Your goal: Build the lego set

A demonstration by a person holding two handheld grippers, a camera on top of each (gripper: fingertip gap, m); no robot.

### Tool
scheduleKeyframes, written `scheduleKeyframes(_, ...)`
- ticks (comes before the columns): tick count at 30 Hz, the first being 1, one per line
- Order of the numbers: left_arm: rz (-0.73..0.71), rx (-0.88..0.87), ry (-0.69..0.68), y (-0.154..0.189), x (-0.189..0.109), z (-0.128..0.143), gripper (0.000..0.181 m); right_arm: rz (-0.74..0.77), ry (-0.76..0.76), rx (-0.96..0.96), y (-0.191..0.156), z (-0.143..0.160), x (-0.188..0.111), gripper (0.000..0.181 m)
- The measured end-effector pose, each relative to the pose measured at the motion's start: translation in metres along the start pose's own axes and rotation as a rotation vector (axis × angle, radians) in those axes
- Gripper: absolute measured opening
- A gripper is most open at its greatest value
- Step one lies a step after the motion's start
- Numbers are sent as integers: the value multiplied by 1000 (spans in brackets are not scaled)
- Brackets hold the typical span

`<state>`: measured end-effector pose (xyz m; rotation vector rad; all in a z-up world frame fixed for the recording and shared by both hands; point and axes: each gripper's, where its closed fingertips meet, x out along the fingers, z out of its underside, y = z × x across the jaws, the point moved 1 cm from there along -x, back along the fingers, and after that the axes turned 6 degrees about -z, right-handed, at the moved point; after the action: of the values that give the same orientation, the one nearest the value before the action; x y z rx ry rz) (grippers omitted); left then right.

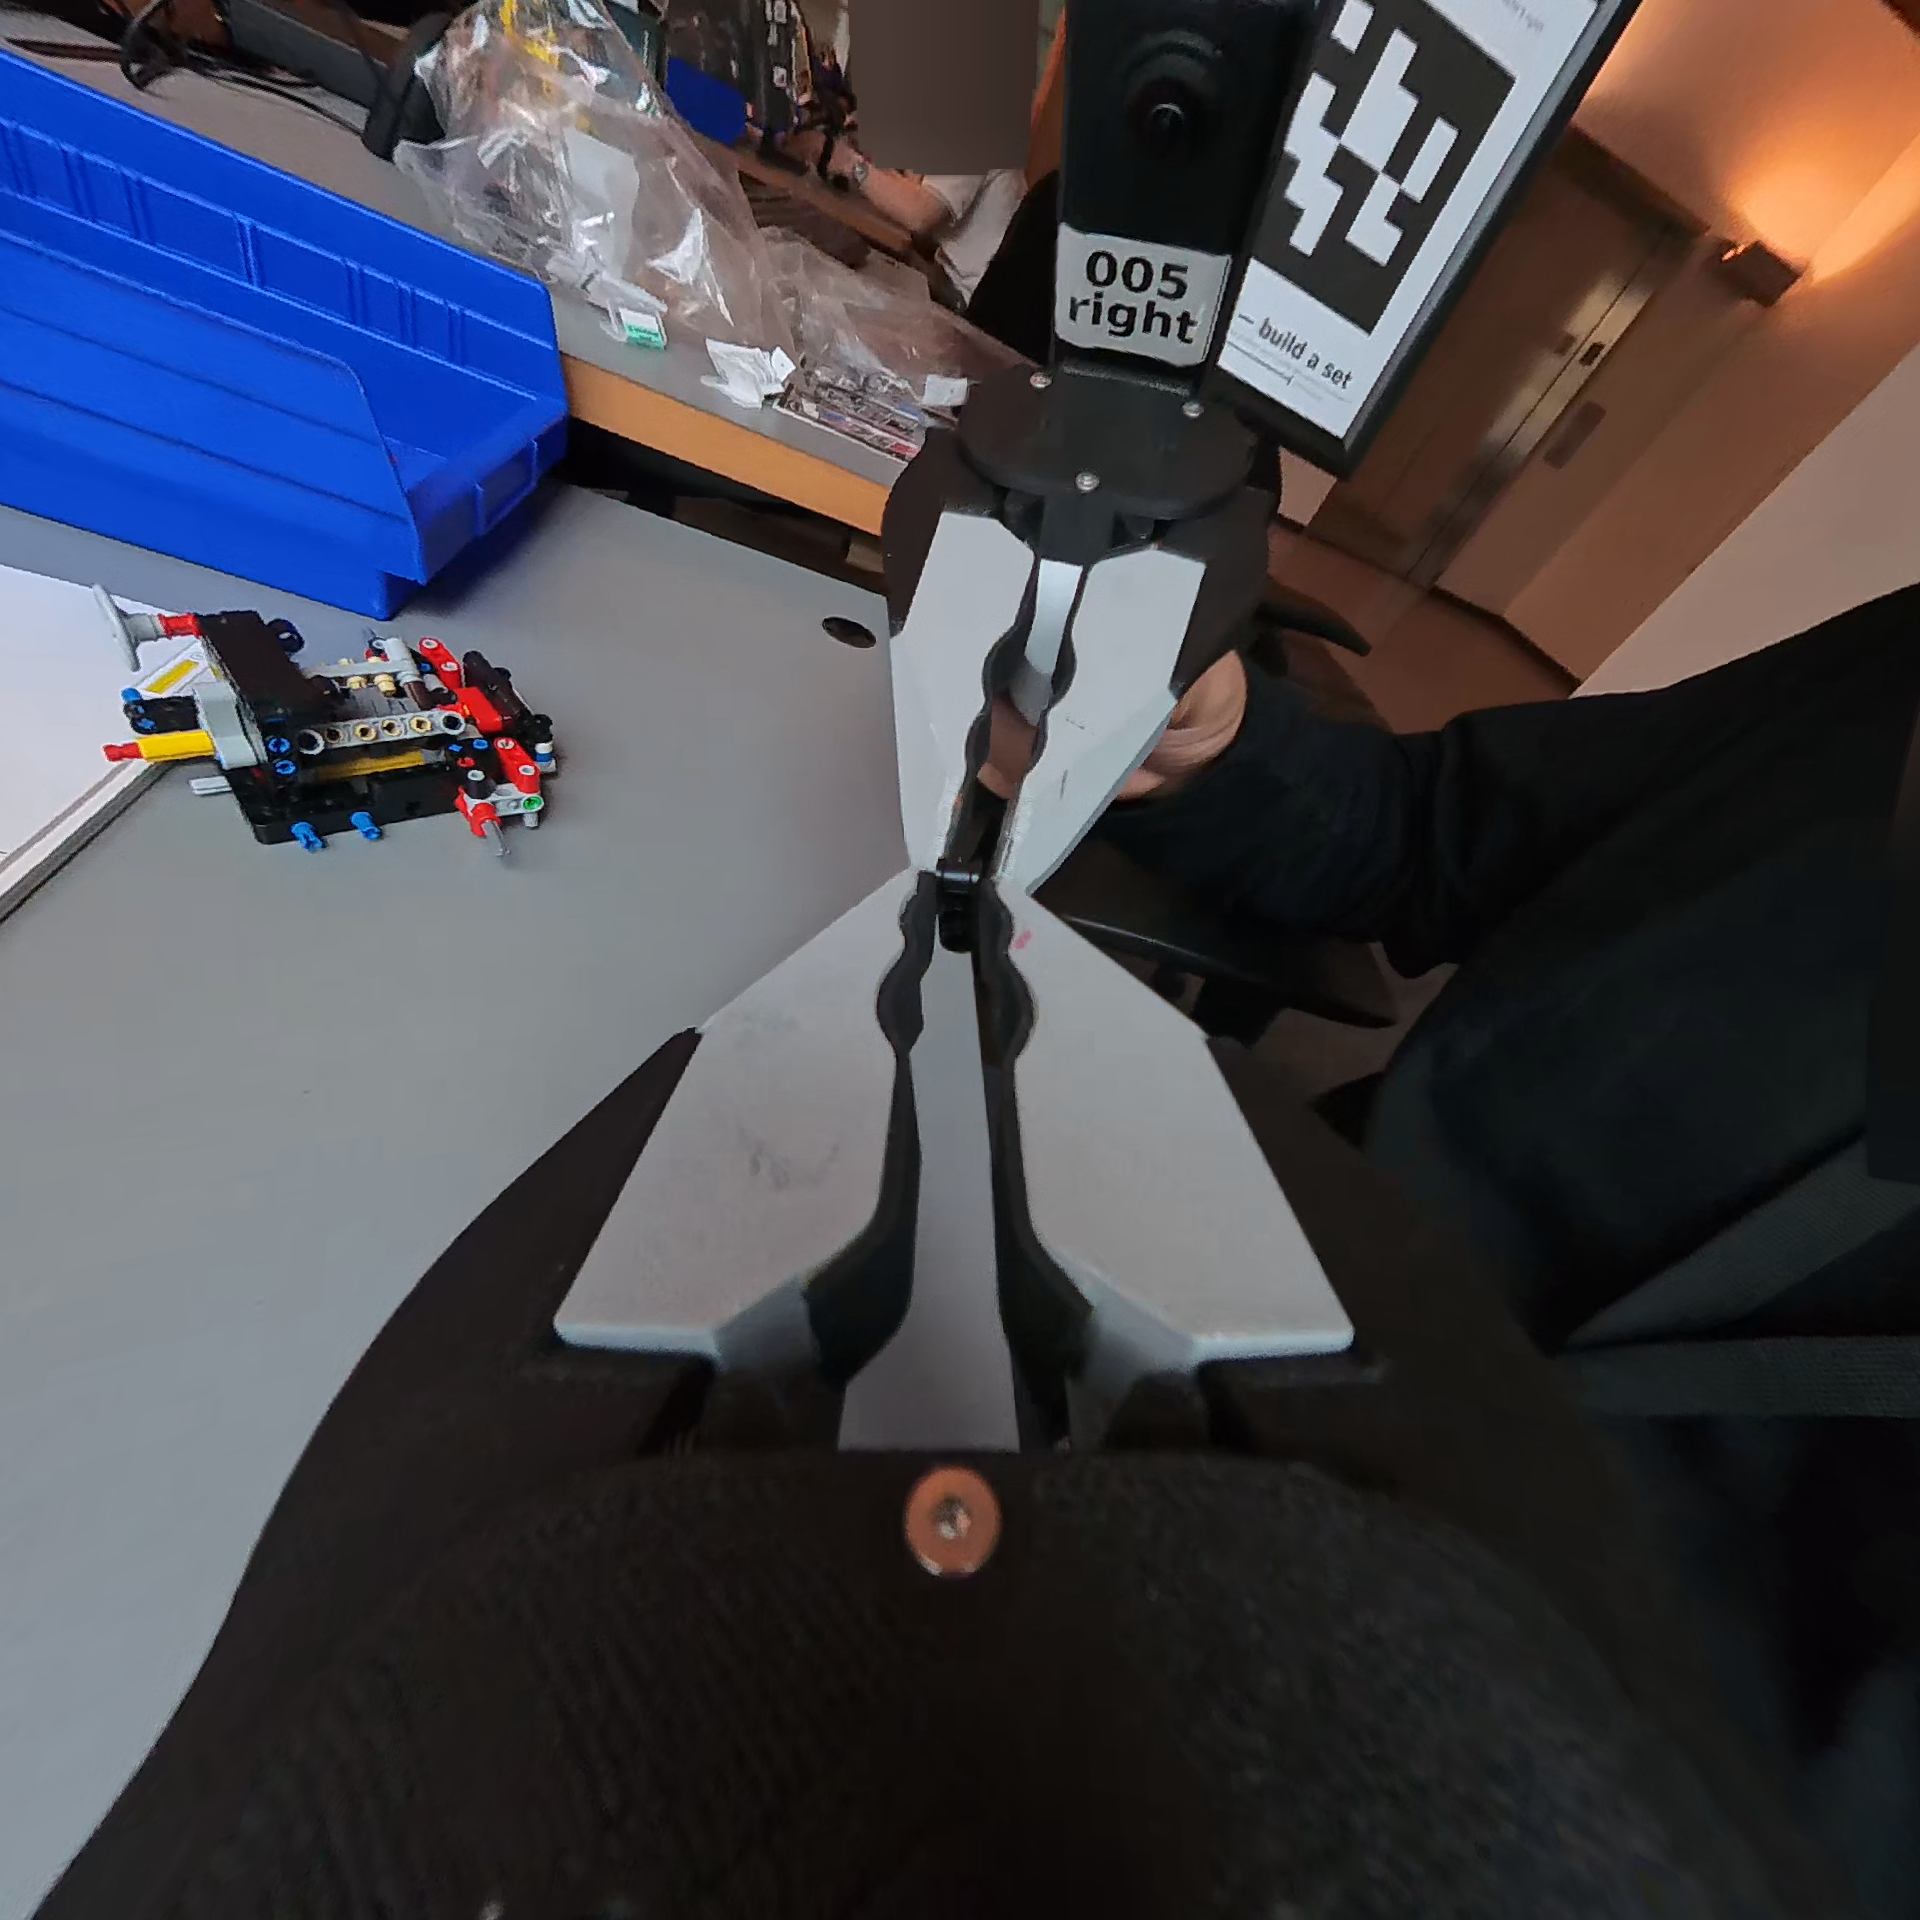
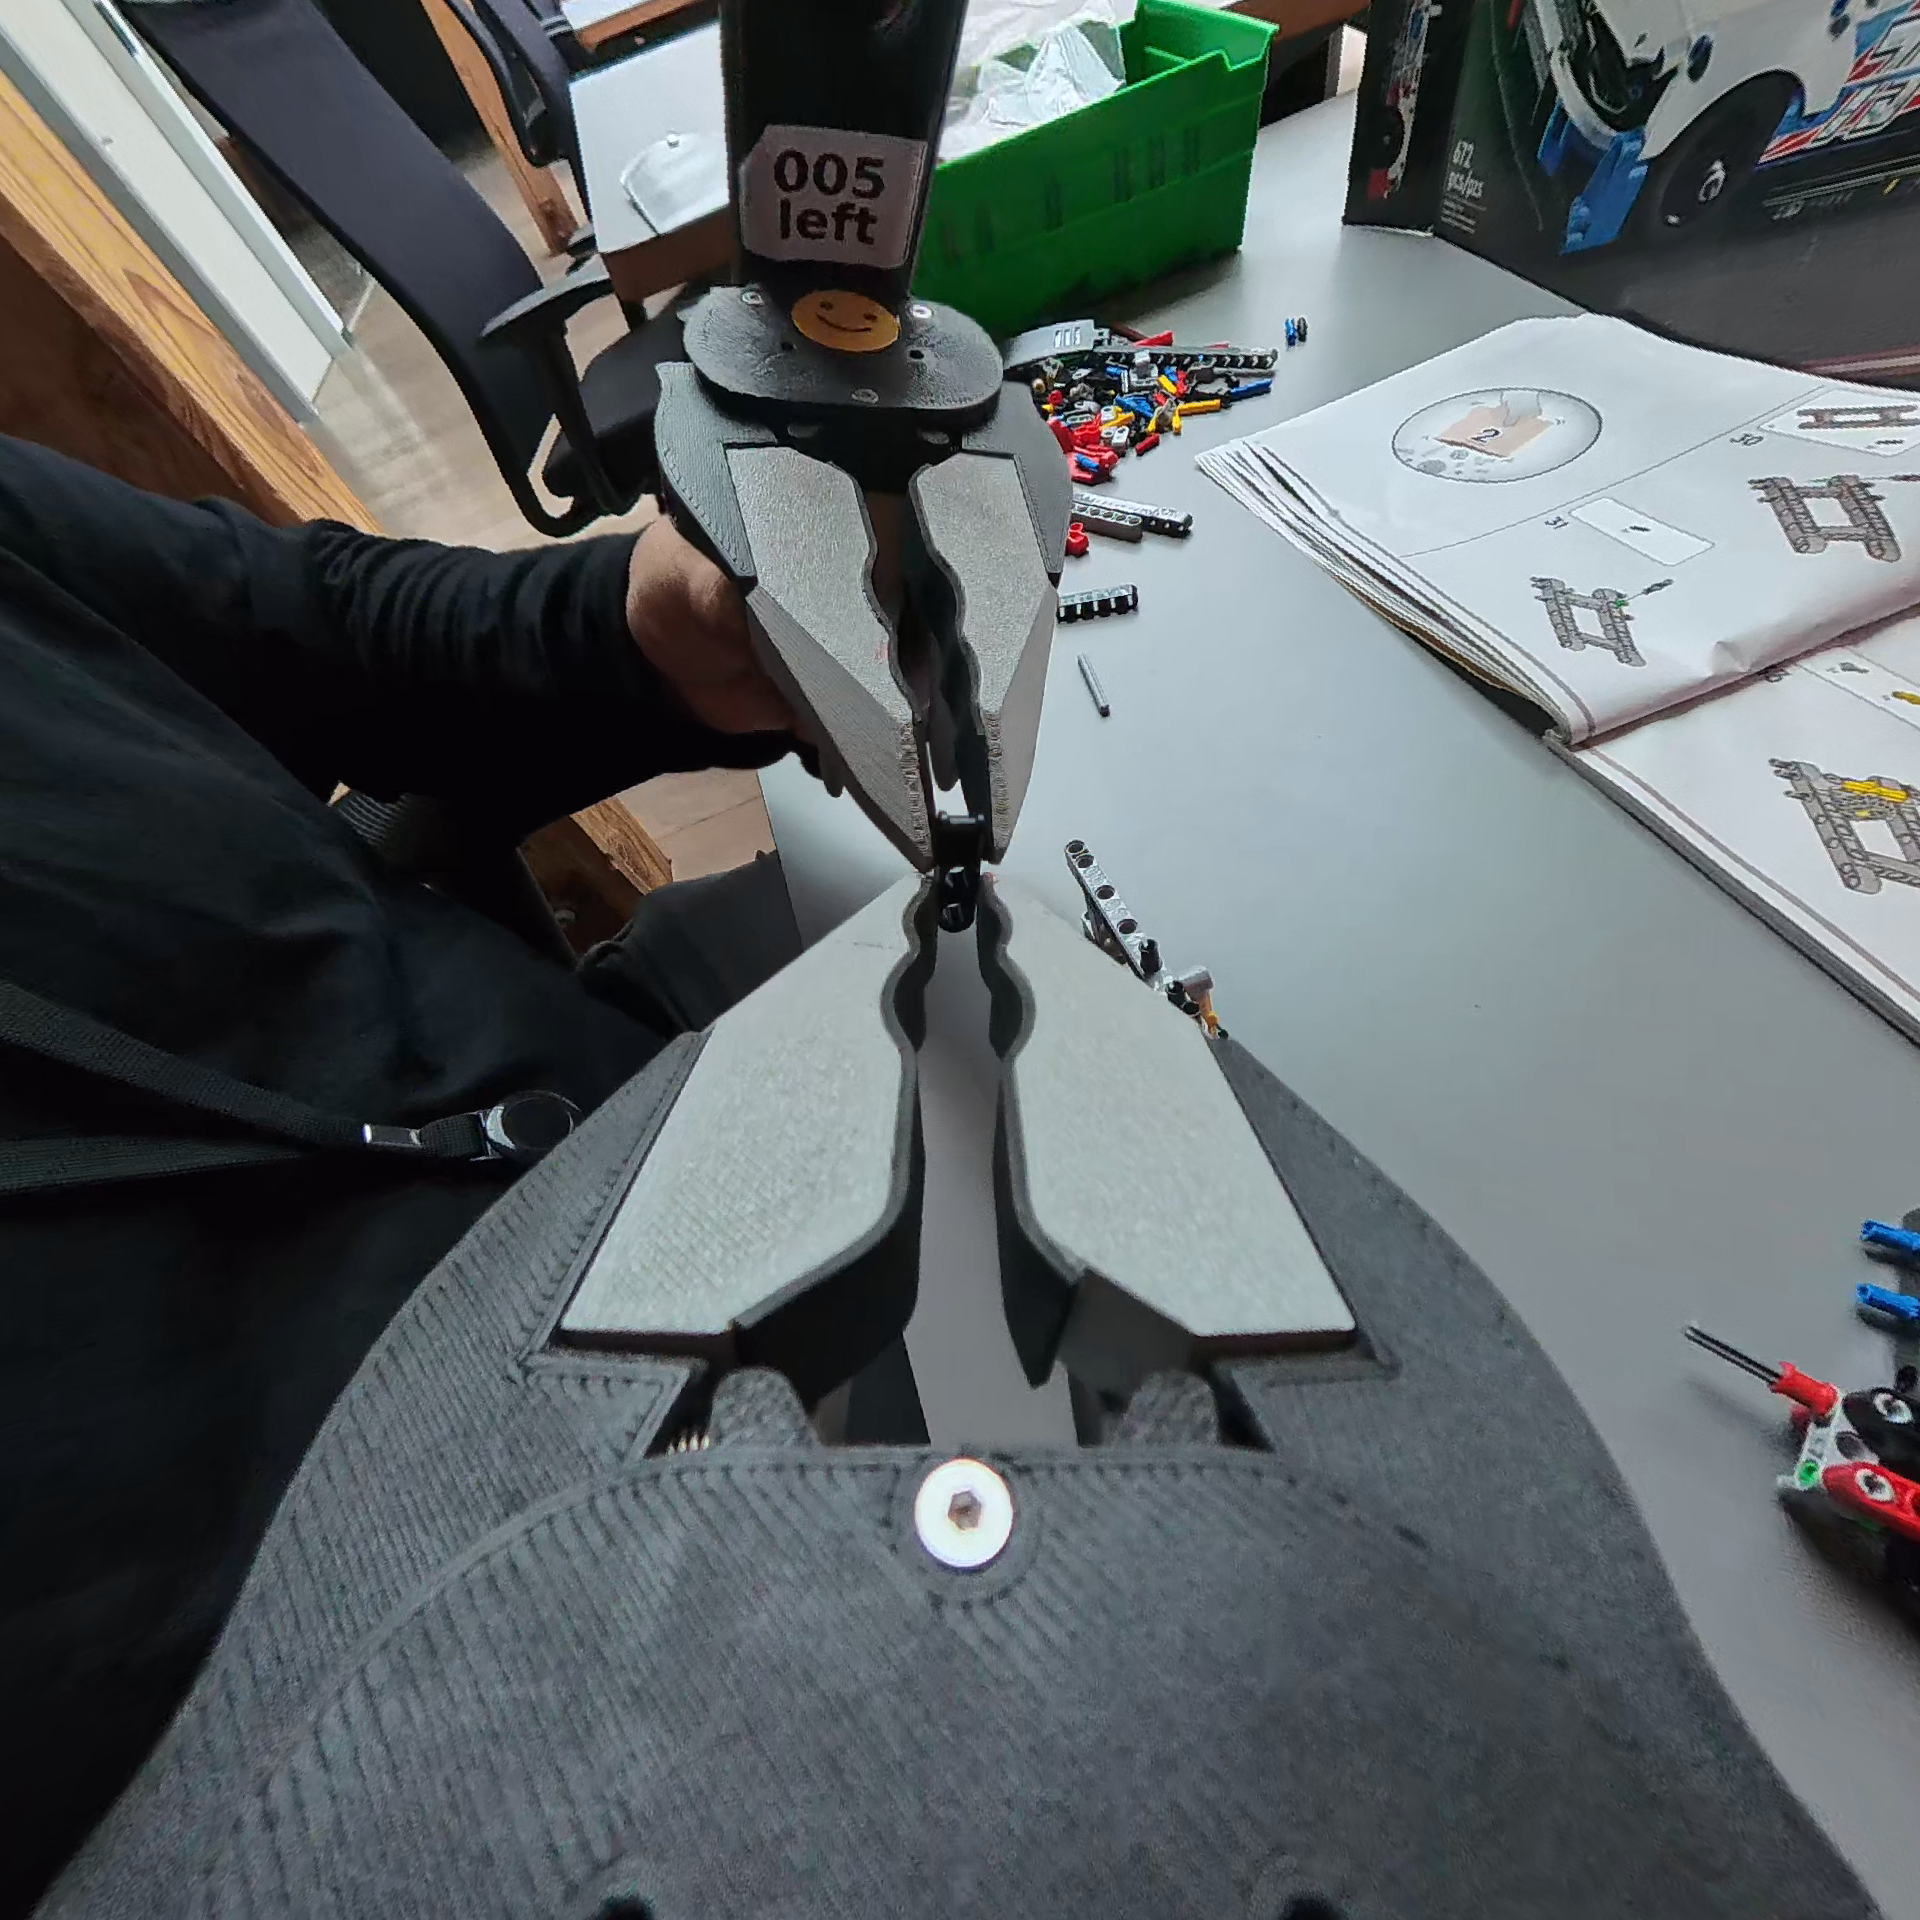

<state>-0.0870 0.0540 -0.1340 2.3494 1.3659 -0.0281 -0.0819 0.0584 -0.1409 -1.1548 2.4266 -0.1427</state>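
Two tongs meet tip to tip above the near edge of the grey desk point(image 2: 1351, 831): left tongs point(image 1: 948, 904) and right tongs point(image 2: 954, 902) each clamped on a small black lego connector piece point(image 1: 954, 906), apparently being pressed together in mid-air. To do it well: keep both axes collinear, push straight, no twisting, and don't loosen either grip until the joint seats. Whether it is seated yet, I can't tell. Half-built black, red and grey lego chassis point(image 1: 353, 727) sits well to the left on the desk, near the blue plastic bin point(image 1: 260, 364); loose coloured lego parts point(image 2: 1132, 405) lie far right beside the open instruction booklet point(image 2: 1558, 540).
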Motion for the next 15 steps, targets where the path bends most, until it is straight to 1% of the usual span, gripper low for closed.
scheduleKeyframes(6, 10, 10, -34, 0, -2, 2, 5, -36, 26, 35, 0, 0, 2, 4)
scheduleKeyframes(7, -6, 31, -68, -3, -4, 4, 6, -39, 30, 52, 2, 2, 2, 4)
scheduleKeyframes(8, -58, 76, -126, -11, -8, 9, 9, -40, 30, 69, 5, 4, 2, 4)
scheduleKeyframes(9, -130, 151, -198, -21, -14, 14, 15, -37, 34, 89, 8, 5, 1, 4)
scheduleKeyframes(10, -201, 239, -273, -31, -21, 21, 16, -27, 38, 112, 12, 6, -1, 3)
scheduleKeyframes(12, -347, 352, -412, -54, -32, 37, 33, 4, 30, 155, 23, 11, -4, 3)
scheduleKeyframes(13, -371, 371, -465, -59, -33, 46, 37, 26, 14, 172, 28, 14, -4, 3)
scheduleKeyframes(15, -335, 369, -494, -57, -25, 61, 38, 71, -30, 186, 36, 21, -4, 4)
